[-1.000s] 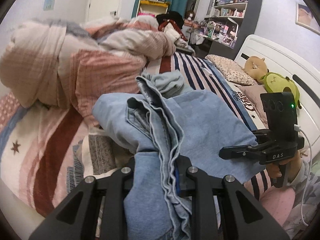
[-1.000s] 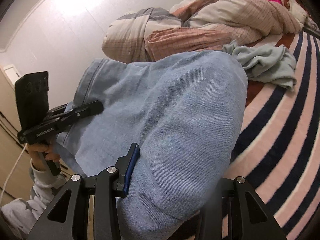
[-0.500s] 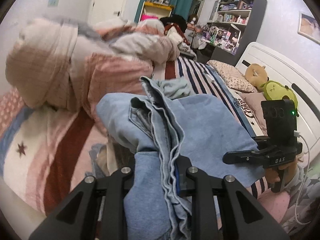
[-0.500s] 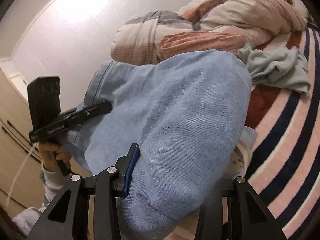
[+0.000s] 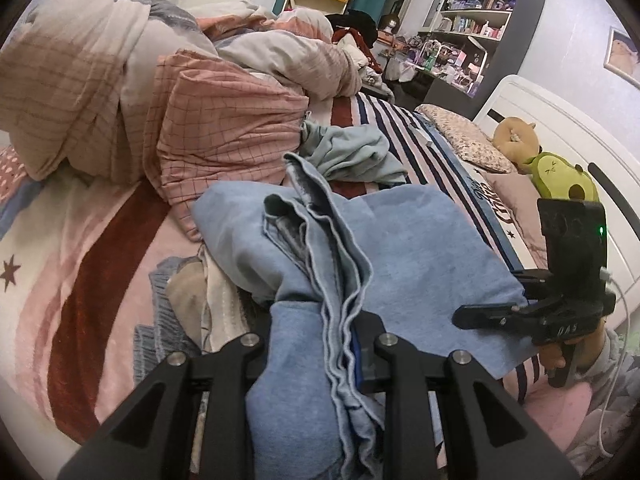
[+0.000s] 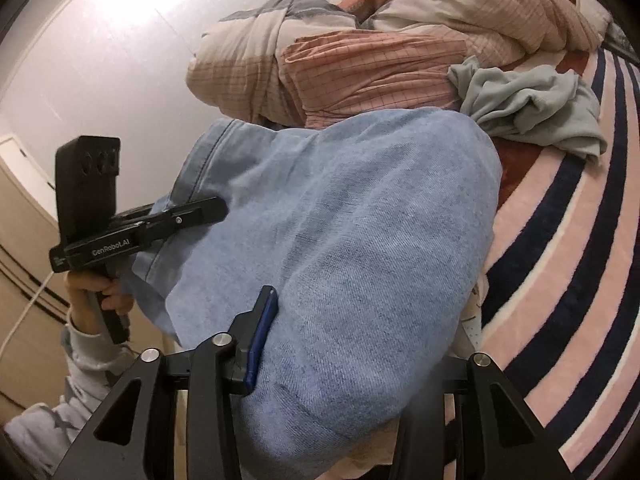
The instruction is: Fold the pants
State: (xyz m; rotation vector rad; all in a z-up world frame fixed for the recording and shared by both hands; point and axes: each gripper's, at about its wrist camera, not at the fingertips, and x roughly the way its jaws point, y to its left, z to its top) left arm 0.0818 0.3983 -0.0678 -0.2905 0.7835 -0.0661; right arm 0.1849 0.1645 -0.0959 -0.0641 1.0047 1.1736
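Note:
Light blue denim pants (image 5: 408, 248) hang folded between both grippers above the striped bed. My left gripper (image 5: 316, 344) is shut on a bunched stack of denim edges. In the right wrist view the pants (image 6: 352, 248) fill the middle and drape over my right gripper (image 6: 340, 360), which is shut on a thick fold; its right finger is hidden under cloth. The right gripper also shows in the left wrist view (image 5: 516, 312), clamped on the far edge. The left gripper shows in the right wrist view (image 6: 192, 216), clamped on the waistband side.
A heaped pink checked duvet (image 5: 192, 112) lies behind the pants. A crumpled pale green garment (image 5: 352, 152) lies on the striped blanket (image 6: 568, 240). Other folded clothes (image 5: 192, 304) sit under the pants. Plush toys (image 5: 560, 172) and pillows lie by the white headboard. Shelves stand beyond.
Both grippers have carried the pants forward over the bed and lifted a little. Their hold on the denim is unchanged.

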